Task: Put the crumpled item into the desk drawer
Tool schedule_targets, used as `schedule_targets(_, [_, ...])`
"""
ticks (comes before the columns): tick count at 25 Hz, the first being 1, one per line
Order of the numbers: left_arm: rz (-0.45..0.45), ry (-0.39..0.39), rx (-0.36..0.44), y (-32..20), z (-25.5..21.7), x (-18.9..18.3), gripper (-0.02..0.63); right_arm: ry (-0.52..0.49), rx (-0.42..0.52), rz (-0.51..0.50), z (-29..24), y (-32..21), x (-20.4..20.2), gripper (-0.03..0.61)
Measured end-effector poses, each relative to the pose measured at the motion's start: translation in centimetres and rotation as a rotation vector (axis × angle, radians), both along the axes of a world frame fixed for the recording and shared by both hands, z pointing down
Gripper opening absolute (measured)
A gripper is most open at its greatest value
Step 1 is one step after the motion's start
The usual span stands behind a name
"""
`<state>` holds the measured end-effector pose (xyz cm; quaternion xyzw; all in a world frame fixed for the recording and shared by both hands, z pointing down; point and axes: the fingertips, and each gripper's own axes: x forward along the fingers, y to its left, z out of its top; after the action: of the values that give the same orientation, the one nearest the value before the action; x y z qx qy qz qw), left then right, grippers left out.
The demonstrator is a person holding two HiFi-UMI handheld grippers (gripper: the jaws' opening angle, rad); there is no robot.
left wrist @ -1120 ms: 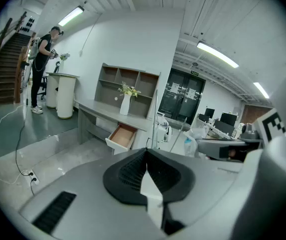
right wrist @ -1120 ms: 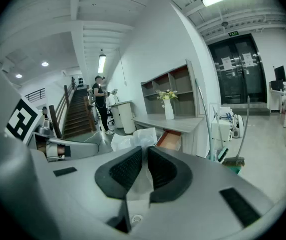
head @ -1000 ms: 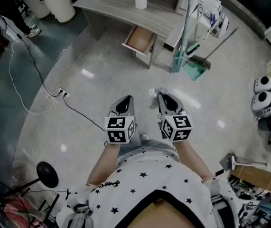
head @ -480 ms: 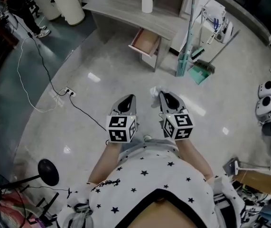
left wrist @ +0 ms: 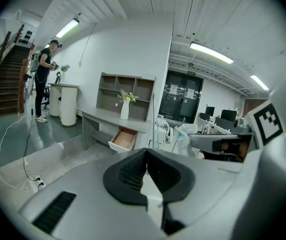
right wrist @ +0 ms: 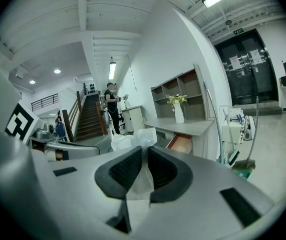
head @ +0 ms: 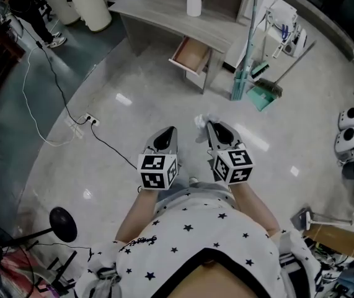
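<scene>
Right gripper pinches the crumpled item, a soft white wad, between its two dark pads, and the wad pokes out past the tips. It is held tight like this so it does not fall while the person carries it over the shiny floor. Left gripper has its jaws pressed together with nothing in them. It is held beside the other one and seems to be kept free, maybe to help at the drawer. The desk drawer is well ahead of both grippers, under the grey desk. It is already pulled out, so the wad can go straight in once the person gets there. A white vase with flowers stands on the desk above it. The cubes on the grippers show black and white squares, not words. A small green sign over the dark doors is too tiny to read, and so is the writing on the person's sleeve.
</scene>
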<state>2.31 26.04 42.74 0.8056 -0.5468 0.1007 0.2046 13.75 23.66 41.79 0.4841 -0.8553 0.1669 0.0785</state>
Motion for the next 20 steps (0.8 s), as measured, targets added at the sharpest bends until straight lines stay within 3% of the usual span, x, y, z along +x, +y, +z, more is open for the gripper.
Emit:
schedule_targets(6, [-0.003,0.019,0.0,-3.6,0.3,-1.1,0.014,-0.007,-0.003,-0.004,0.4,-3.7,-1.0,0.034])
schedule_targets(20, [0.062,0.04,-0.006,-18.4,-0.5,-5.2,0.014,0.002,-0.002,0.048,-1.1,-18.1,-4.9,0.037])
